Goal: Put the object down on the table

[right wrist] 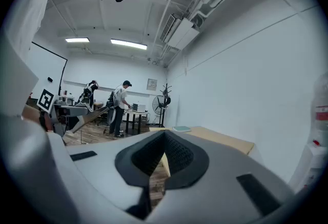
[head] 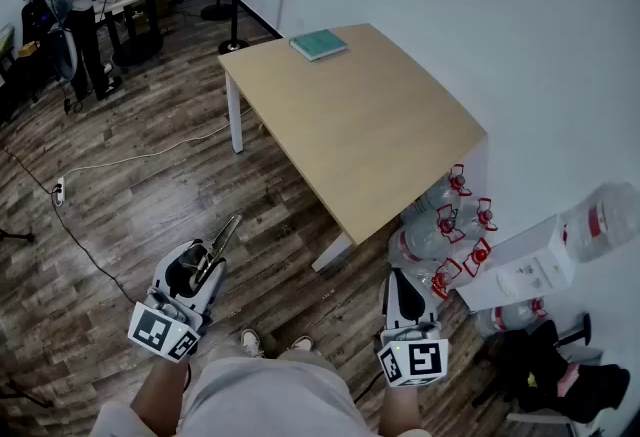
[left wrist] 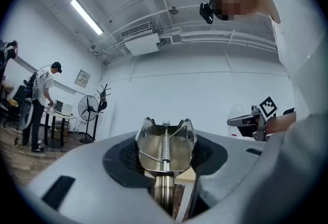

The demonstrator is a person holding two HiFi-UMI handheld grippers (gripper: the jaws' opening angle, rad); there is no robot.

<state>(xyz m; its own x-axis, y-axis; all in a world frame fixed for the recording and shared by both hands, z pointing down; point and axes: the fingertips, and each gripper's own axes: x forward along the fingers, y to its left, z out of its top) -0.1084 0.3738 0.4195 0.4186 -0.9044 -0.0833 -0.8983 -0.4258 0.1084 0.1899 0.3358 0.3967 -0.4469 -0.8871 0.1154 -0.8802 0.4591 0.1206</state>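
The left gripper (head: pixel 203 263) clamps a shiny steel spring-loaded tool (left wrist: pixel 165 146); the right gripper (right wrist: pixel 164 154) has its jaws together, empty. The tool is best carried level to the pale wooden table's (head: pixel 380 135) near edge and lowered onto it before release.

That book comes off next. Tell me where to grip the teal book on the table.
The teal book lies flat close to the table's far end. Probably slide it into overhang there, then pinch that edge across the thickness, coming in level from that end.
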